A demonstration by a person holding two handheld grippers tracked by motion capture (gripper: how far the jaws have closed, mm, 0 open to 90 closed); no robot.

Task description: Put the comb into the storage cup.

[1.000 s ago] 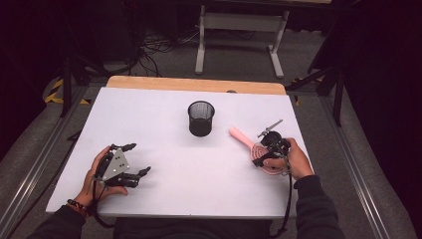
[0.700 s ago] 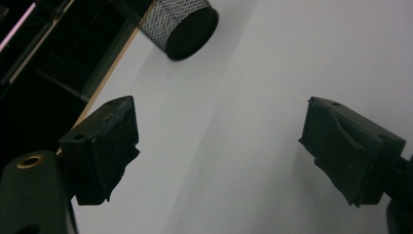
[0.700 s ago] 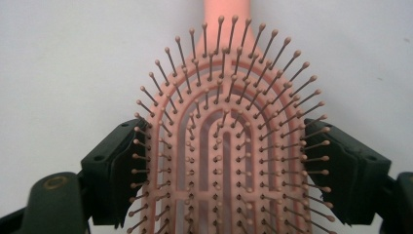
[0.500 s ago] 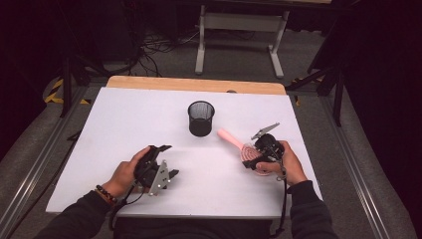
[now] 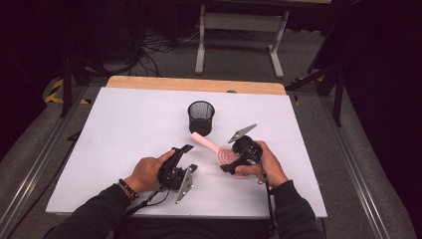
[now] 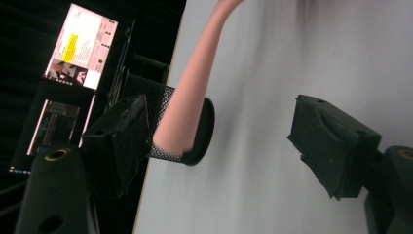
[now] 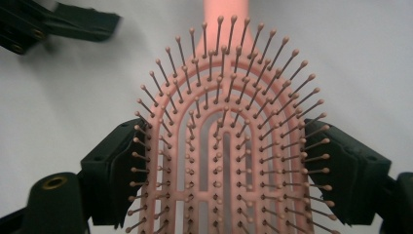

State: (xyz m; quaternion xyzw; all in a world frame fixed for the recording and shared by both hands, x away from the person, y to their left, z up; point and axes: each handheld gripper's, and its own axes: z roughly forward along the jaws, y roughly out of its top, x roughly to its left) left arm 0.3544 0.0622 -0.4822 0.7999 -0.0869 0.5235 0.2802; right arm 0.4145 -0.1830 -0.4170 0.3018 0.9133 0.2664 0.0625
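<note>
Pink hairbrush at frame centre, above worktop; right gripper clamps its head. Left gripper, empty, jaws just closing. Light, rigid plastic; grasp the handle, avoid bristles.

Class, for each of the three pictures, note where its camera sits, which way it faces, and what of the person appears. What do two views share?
High view: above the person's side, facing forward and down on the white table; forearms and both hands.
Left gripper view: rides the left hand-held gripper, facing the mesh cup; its own jaws.
Right gripper view: rides the right hand-held gripper, looking along the pink hairbrush.
Shared: hairbrush in all.
</note>
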